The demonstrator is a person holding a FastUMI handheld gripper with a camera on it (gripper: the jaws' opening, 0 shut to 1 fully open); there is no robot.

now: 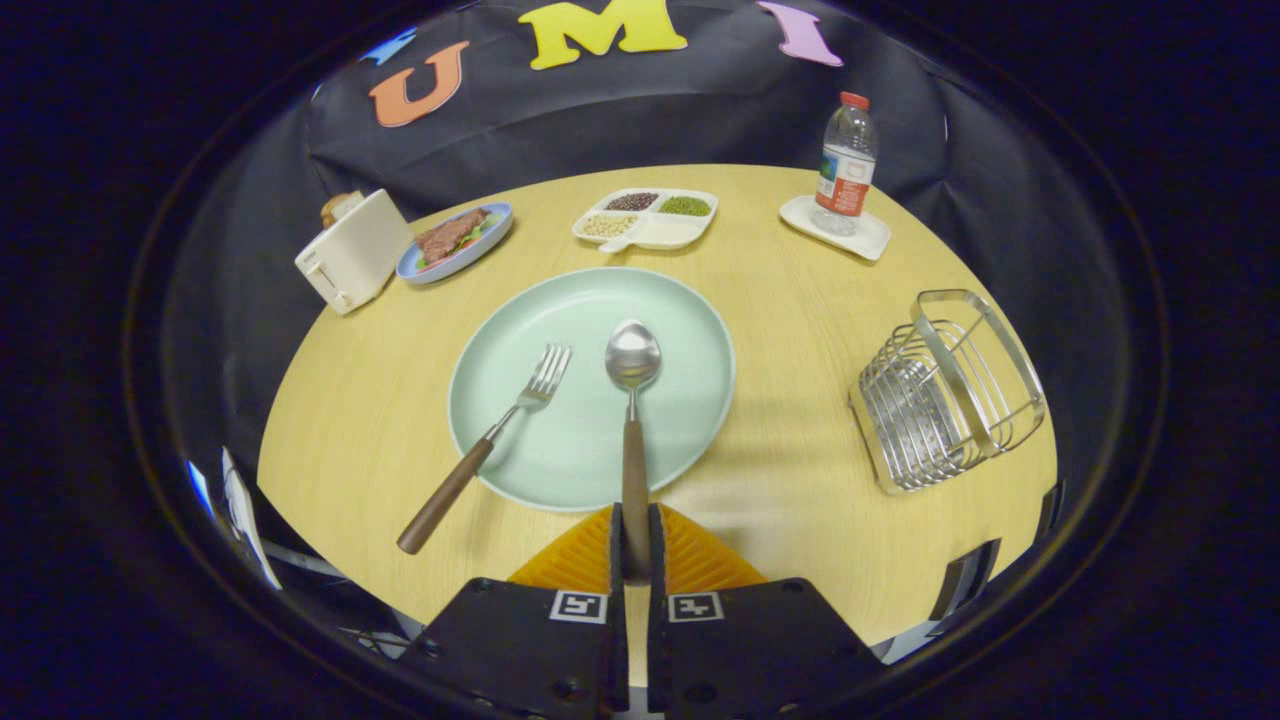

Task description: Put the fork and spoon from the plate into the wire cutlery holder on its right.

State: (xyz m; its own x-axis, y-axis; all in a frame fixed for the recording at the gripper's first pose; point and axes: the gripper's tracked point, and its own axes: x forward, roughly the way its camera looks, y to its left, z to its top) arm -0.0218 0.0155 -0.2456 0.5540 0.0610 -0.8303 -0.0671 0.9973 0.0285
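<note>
Spoon [633, 400] first: my claw [634, 540] is closed on its wooden handle end, bowl resting on the green plate [690, 330] beside the fork [490, 445]. Next I must lift and carry it right to the wire cutlery holder [945, 390], handle tipped down.

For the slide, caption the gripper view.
Gripper shut on the spoon handle over the plate; fork still on the plate, wire cutlery holder waiting to the right.
</note>
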